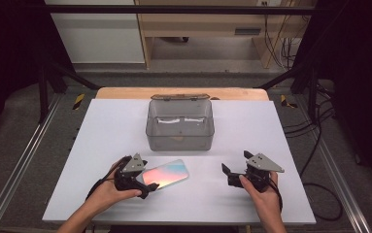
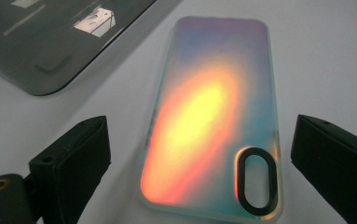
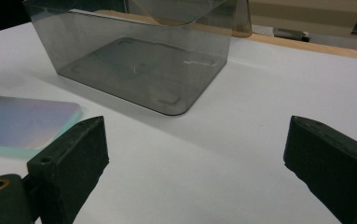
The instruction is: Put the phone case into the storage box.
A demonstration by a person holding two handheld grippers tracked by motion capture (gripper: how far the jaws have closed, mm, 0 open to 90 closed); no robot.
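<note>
An iridescent phone case (image 1: 166, 174) lies flat on the white table, near the front and left of centre. My left gripper (image 1: 147, 180) is low over the case's camera-hole end. In the left gripper view the case (image 2: 209, 121) lies between the two black jaws with a gap on each side, so the left gripper (image 2: 199, 163) is open and not pressing on it. My right gripper (image 1: 236, 164) rests to the right of the case, held in a hand. In its own view the right gripper (image 3: 195, 158) is open over bare table, with the case (image 3: 22, 123) off to its left.
A smoky transparent plastic box (image 1: 180, 141) stands at the middle of the white tabletop (image 1: 110, 126), its lid (image 1: 179, 97) folded open at the back. The box (image 3: 134, 60) is ahead of the right gripper. A wooden edge runs behind the white surface.
</note>
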